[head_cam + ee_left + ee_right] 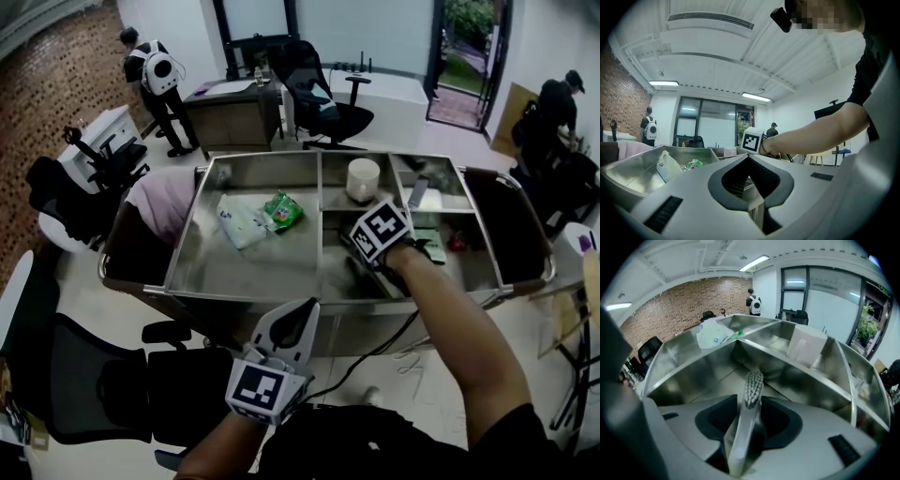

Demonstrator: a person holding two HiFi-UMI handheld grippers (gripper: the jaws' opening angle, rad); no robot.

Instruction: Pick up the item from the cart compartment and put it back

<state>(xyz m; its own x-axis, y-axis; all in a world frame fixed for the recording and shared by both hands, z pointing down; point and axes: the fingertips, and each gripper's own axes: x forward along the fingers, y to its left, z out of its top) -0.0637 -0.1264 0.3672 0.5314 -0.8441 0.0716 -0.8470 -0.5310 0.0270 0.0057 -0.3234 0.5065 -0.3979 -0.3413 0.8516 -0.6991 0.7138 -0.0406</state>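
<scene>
Right tongs [748, 411]: I had them clamped on the handle of the toothbrush [751, 385], down inside the cart [246, 296].
Toothbrush: it was over the floor of the near middle compartment [708, 376]. I could not tell whether it touched the floor.
Long axis: in line with the tongs, bristle head leading toward the far divider.
Left tongs [293, 326]: closed on nothing, outside the cart's near rim, well apart.
Nearer hand: the right. As I judged it, the return called only for lowering and letting go.

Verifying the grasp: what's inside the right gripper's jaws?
A toothbrush, its bristle head poking past the right gripper tips, with the jaws shut on its handle. The cart floor directly beneath is covered by the jaws and brush.
</scene>
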